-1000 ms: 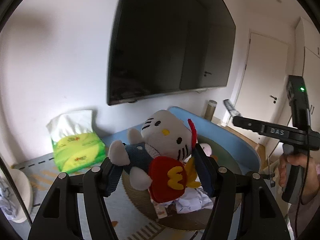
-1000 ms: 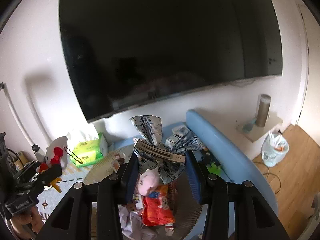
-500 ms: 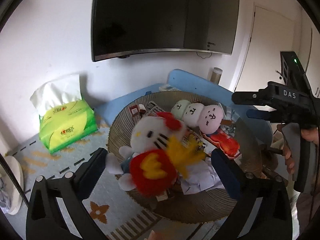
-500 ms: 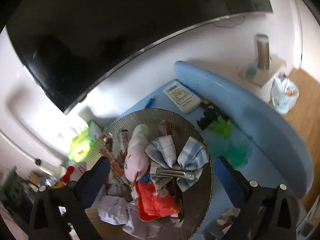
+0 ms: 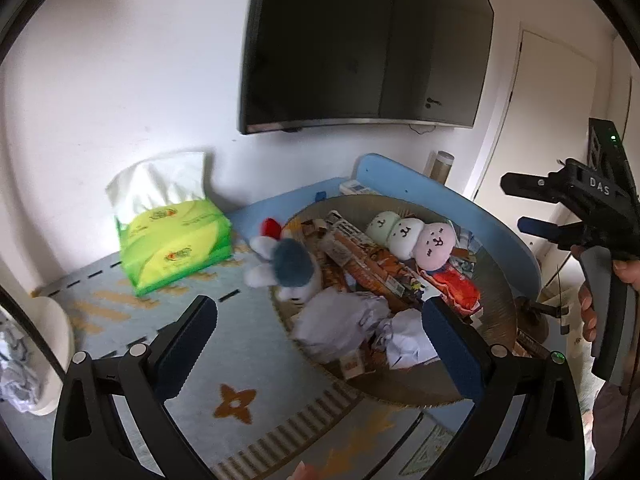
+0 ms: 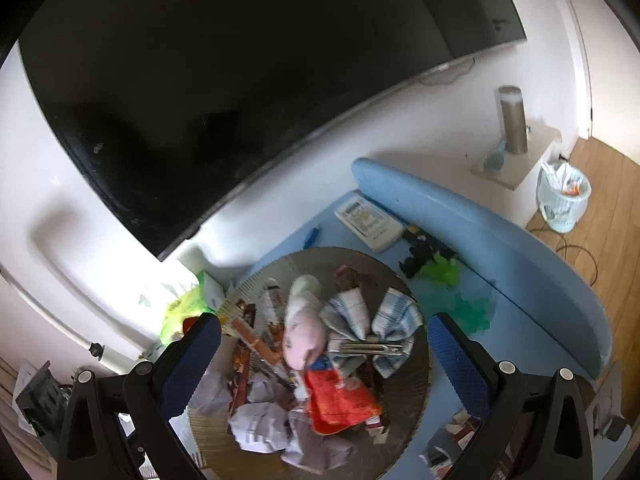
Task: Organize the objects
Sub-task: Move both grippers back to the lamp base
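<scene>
A round woven tray on the blue mat holds toys, snack packets and crumpled paper. A white cat plush in blue clothes lies face down over the tray's left rim, blurred. My left gripper hangs open just in front of it, nothing between its fingers. A plaid bow hair clip rests in the tray beside a pink plush. Above them my right gripper is open and empty. In the left wrist view that right gripper shows at the right, held by a hand.
A green tissue pack sits left of the tray. A white remote-like box and green scraps lie behind it, by the padded blue edge. A wall television hangs above. A small bin stands on the wooden floor.
Both grippers opened wide. The cat plush dropped from the left one onto the tray's rim, and the bow clip dropped from the right one into the tray. Both views tipped downward.
</scene>
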The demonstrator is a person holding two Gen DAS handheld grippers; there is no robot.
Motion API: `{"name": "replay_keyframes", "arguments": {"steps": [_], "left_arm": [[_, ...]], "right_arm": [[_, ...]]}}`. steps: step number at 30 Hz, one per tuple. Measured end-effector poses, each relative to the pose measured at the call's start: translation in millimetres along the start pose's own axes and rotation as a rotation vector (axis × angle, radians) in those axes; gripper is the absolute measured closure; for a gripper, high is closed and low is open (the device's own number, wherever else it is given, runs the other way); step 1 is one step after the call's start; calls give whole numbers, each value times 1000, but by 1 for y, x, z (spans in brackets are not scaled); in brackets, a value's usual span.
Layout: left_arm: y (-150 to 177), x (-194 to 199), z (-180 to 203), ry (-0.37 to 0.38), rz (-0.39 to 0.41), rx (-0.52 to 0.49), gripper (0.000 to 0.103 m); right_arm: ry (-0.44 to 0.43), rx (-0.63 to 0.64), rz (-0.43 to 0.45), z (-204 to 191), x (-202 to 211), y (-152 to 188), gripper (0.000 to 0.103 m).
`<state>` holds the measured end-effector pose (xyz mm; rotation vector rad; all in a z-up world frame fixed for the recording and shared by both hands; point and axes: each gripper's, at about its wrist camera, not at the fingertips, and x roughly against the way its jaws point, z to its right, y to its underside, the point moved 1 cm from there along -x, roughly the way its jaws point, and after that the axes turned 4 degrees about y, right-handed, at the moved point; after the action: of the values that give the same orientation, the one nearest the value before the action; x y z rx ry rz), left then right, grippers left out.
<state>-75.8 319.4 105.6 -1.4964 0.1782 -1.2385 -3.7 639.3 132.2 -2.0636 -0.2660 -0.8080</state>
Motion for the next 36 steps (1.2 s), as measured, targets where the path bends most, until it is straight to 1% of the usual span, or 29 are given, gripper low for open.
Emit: {"name": "replay_keyframes", "arguments": {"steps": [4,7,13,18,19,22,25,26,27,29,32,34,35,36], "left_arm": [[2,20,-13,-18,23,18,0],[4,37,-28,-38,35,36,0],[12,72,-69,-108,69,91,0],[24,102,-114,-197,93,158,0],[28,108,-125,-230,92,176,0],[43,119,-162,-362,77,238,0],[61,117,-200,-520,45,291,0],[67,113,-214,-551,21,310,0],[72,109,-223,-547,2,329,0],[81,98,-241,-505,-24,379,0],[88,82,-253,-471,-42,404,0],[91,72,-260,-478,-60,419,0],[93,71,-262,-480,-56,431,1],[95,73,-264,-470,-34,444,17]], "right_arm": [[-18,27,18,-21,12,1,0],[-39,55,31,-44,20,2,0],[-70,162,41,-101,25,17,0],[-112,250,32,-150,20,38,0],[-118,258,28,-155,17,41,0],[-146,285,8,-178,10,53,0],[-169,327,-18,-201,0,70,0],[-170,337,-25,-205,-3,74,0],[-168,352,-34,-212,-8,80,0],[-155,378,-45,-222,-17,91,0],[-176,402,-72,-239,-31,106,0],[-190,417,-95,-250,-42,115,0],[-193,427,-104,-256,-47,120,0],[-193,443,-114,-262,-53,125,0]]}}
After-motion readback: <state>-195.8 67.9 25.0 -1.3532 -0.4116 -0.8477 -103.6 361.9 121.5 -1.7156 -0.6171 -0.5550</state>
